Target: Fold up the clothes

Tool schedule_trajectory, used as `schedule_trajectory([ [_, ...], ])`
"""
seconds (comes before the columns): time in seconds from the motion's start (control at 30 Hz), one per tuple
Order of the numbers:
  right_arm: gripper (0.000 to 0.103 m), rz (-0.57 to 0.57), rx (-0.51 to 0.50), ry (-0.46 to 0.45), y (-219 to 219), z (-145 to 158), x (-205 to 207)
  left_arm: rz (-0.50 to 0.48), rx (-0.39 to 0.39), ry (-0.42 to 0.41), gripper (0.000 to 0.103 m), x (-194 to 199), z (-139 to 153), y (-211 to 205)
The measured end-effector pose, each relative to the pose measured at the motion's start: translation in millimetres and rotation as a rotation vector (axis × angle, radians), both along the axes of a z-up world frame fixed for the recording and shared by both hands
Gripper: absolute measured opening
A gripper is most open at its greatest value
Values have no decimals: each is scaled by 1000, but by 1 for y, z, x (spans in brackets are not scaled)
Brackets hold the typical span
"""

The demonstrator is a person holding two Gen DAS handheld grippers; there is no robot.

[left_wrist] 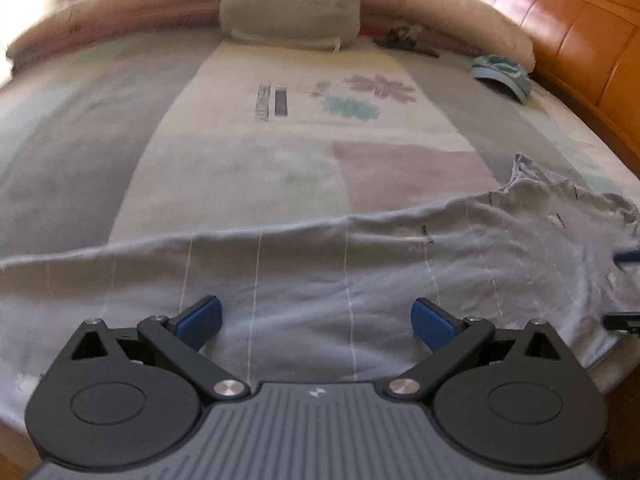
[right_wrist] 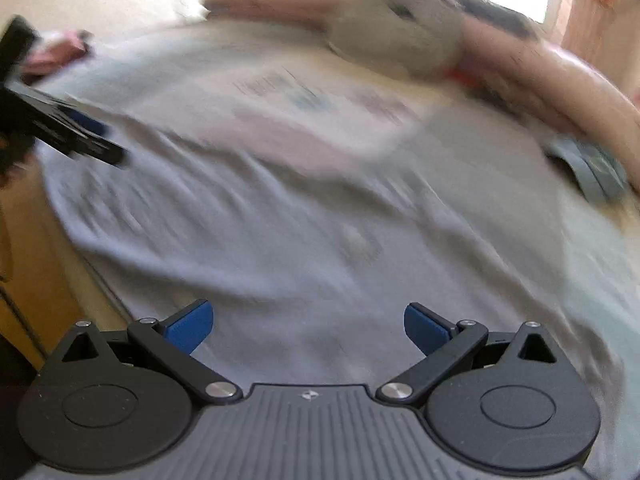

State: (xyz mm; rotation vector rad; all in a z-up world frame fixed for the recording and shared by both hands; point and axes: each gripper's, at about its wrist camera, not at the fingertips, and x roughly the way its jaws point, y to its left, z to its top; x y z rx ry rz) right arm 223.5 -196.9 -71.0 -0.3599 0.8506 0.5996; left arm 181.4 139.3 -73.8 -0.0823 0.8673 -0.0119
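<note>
Home bedroom: bed (left_wrist: 240, 160), wooden headboard (left_wrist: 568, 28), pillows (left_wrist: 292, 12).

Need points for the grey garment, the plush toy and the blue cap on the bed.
grey garment (left_wrist: 304, 276), left wrist view, on its flat middle between two thin white stripes.
plush toy (left_wrist: 292, 8), left wrist view, on the middle of its grey face.
blue cap (left_wrist: 502, 74), left wrist view, on its crown beside the wooden headboard.

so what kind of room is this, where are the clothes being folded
Most likely a bedroom. A grey garment lies spread on a bed covered by a patchwork bedspread, with a wooden headboard to one side and a grey plush toy against rolled pink bedding.
</note>
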Motion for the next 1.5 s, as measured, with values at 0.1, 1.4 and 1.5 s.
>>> schedule_trajectory([
  [0.1, 103, -61, 47, 47, -44, -4, -8, -16, 33, 16, 102, 2, 0, -4],
  [1.4, 103, -302, 151, 4, -84, 0, 50, -252, 12, 126, 102, 39, -1, -82],
  [1.5, 103, -365, 240, -16, -96, 11, 58, -238, 10, 129, 102, 41, -1, -83],
])
